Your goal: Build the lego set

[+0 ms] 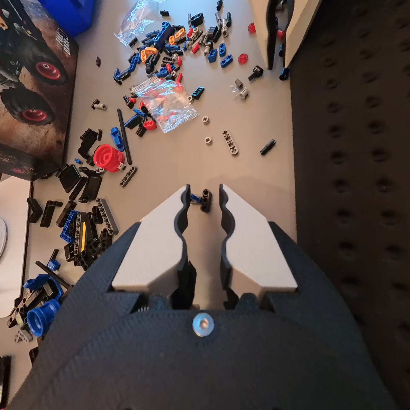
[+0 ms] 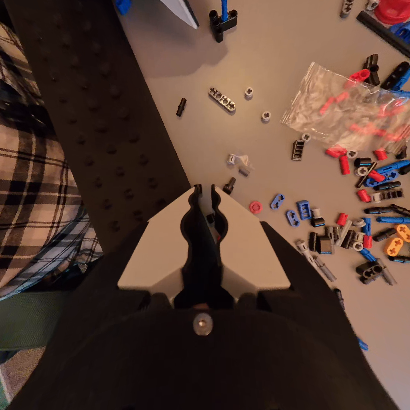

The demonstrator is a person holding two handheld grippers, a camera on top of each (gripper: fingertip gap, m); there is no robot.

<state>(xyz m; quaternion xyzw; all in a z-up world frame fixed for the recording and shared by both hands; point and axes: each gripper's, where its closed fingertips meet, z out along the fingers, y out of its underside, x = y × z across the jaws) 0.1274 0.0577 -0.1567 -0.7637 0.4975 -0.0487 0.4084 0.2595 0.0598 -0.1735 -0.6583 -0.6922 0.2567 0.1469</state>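
left gripper [image 1: 204, 193]: black body, grey fingers, silver screw | right gripper [image 2: 205, 188]: same | plaid sleeve [image 2: 28, 155]

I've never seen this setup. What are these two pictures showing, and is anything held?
A person holds two hand-held pinching tools; each carries a camera looking along its two fingers. The left wrist view shows the left tool, open over a small black holed connector with a blue pin lying on the grey table, not gripped. The right wrist view shows the right tool nearly closed; something small and dark sits at its tips, but whether it is gripped I cannot tell. Loose black, blue, red and orange plastic building pieces, a clear plastic bag, a red wheel hub and the set's printed box lie around.
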